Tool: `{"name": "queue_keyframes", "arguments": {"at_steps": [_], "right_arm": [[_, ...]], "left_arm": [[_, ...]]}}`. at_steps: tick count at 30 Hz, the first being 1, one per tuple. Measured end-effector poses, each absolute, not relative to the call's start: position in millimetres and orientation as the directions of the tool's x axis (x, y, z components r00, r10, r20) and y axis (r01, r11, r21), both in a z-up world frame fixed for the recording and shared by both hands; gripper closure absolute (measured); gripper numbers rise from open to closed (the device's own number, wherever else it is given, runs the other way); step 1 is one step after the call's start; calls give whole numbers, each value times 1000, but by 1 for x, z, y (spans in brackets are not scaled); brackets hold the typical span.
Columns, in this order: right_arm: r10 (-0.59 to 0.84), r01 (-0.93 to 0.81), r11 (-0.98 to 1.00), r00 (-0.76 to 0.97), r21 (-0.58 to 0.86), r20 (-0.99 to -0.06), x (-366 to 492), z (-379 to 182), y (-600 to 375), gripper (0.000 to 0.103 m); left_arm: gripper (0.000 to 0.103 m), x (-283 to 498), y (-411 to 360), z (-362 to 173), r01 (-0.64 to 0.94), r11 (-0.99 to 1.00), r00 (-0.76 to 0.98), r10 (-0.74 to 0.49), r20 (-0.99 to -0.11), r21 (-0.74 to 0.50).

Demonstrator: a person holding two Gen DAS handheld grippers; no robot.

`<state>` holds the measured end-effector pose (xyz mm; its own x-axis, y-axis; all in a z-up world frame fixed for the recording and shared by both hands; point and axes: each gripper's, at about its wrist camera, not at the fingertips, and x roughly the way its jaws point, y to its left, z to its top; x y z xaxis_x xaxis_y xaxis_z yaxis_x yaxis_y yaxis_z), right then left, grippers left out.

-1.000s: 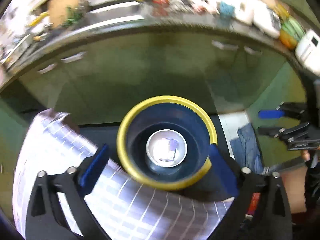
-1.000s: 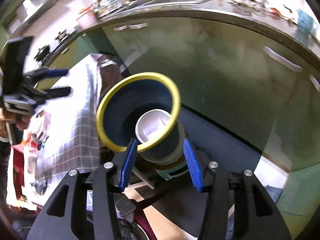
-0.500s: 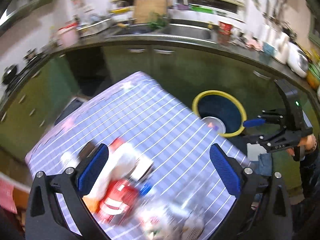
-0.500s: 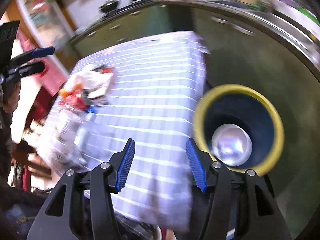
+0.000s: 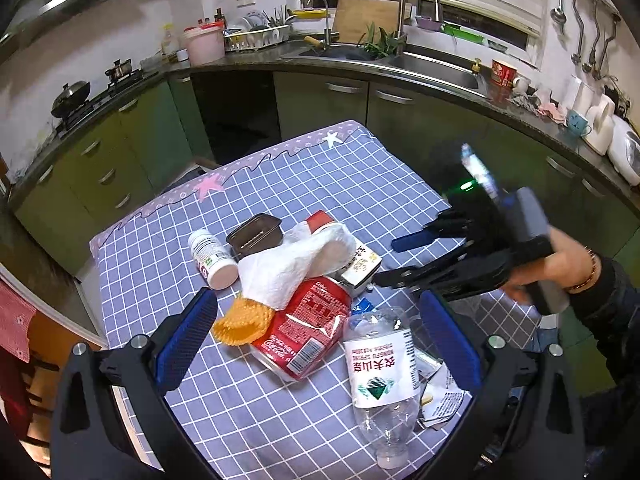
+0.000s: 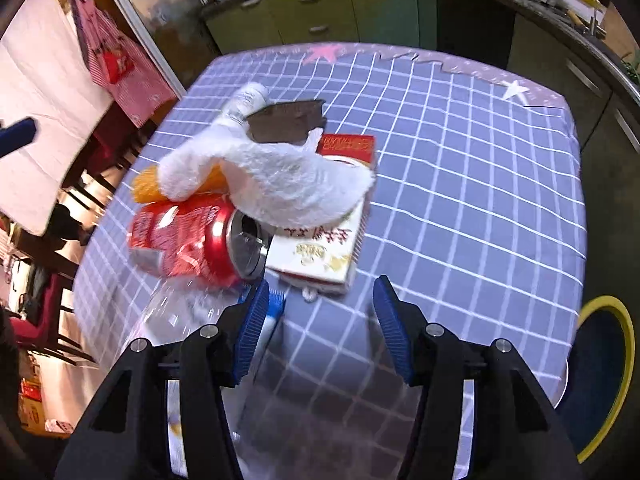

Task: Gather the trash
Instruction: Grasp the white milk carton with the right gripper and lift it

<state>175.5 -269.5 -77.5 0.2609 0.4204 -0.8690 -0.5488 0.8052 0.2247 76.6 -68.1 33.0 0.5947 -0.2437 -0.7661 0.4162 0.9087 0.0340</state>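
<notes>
Your left gripper [image 5: 318, 334] is spread wide, empty, bottom of frame over the red can [image 5: 306, 332] and clear bottle [image 5: 382, 376]. Your right gripper [image 6: 320, 322] is spread too, holding nothing, low center. Beyond it: carton [image 6: 320, 252] under white tissue [image 6: 276, 184], mid-frame on the checked cloth [image 6: 460, 168]. Yellow-rimmed bin [image 6: 604, 376] lower right.

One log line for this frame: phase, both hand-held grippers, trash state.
phase: approach | left hand-held gripper: open, empty, over red can | right hand-held gripper: open, empty, near carton | trash: on table
</notes>
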Motion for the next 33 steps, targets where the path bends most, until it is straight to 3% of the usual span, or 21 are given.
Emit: {"name": "queue_keyframes", "arguments": {"at_steps": [16, 21, 33], "right_arm": [[330, -539, 831, 279, 137, -902, 194, -89, -249, 43], [317, -559, 822, 286, 111, -904, 199, -91, -235, 35], [254, -562, 825, 295, 47, -921, 204, -103, -226, 35]], "left_arm": [[7, 79, -45, 18, 402, 916, 584, -255, -771, 2], [7, 77, -48, 18, 407, 913, 579, -257, -774, 0], [7, 70, -53, 18, 414, 910, 578, -256, -775, 8]]}}
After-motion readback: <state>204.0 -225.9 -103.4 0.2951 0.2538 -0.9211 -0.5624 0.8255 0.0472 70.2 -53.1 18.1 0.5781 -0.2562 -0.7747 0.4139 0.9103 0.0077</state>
